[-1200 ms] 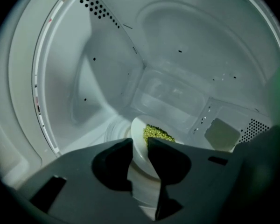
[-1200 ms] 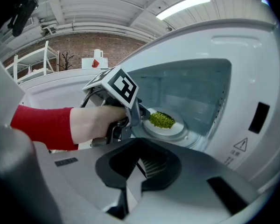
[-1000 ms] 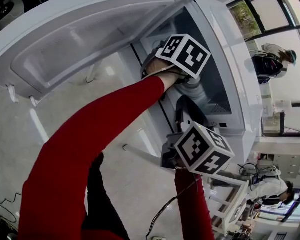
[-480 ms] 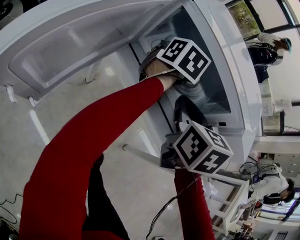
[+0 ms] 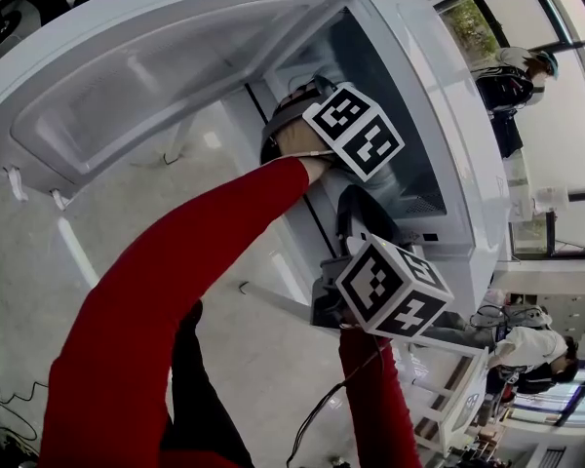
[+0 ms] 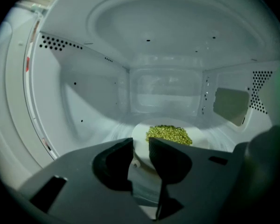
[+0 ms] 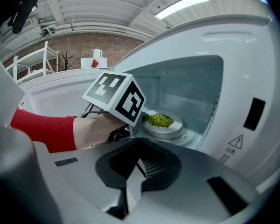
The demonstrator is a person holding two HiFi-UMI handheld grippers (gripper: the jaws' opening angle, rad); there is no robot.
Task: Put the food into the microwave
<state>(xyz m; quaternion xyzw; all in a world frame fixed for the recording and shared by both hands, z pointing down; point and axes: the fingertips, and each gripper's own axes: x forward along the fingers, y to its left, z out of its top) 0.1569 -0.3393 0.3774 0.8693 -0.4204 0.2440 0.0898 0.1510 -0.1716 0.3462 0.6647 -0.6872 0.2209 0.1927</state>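
two jaws of the left gripper (image 6: 141, 144) stand slightly apart and grip nothing. the near rim of the plate (image 6: 139, 133) shows through the gap, just beyond the tips. the plate carries a heap of loose green food (image 6: 169, 134) and sits on the floor of the microwave (image 6: 93, 101), near the middle of the cavity. the right gripper (image 7: 136, 162) has its jaws pressed together on nothing and hangs outside, in front of the opening. the door (image 5: 146, 86) is swung wide open.

probable faults from this position:
- the tips are close to the rim, so a lift or sideways drift on withdrawal could snag the plate, drag it forward or scatter the food.
- a skewed exit could strike the cavity wall.
- shutting the door before the arm is clear would trap it.
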